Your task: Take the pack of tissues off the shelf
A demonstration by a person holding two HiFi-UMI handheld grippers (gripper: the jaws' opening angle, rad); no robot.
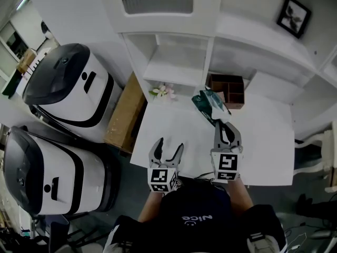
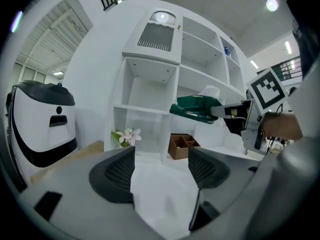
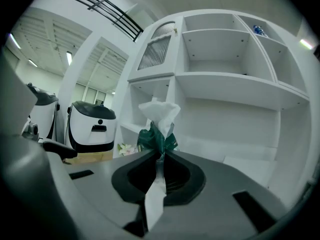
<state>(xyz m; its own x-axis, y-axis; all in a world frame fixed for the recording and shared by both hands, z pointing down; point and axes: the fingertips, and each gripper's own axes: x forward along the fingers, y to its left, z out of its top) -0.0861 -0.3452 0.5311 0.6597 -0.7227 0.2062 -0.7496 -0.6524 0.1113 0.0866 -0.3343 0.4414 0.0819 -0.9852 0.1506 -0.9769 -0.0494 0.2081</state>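
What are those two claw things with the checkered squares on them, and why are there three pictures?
They are grabbing tools; a person holds one in each hand. One picture comes from a camera on the person's head, looking down at a white table. The other two come from cameras riding on the tools. The left gripper is open and empty. The right gripper is pinched shut on a green pack of tissues, held up above the table, with a white tissue poking out. Near the white shelf sit a brown wooden box and some pink flowers.
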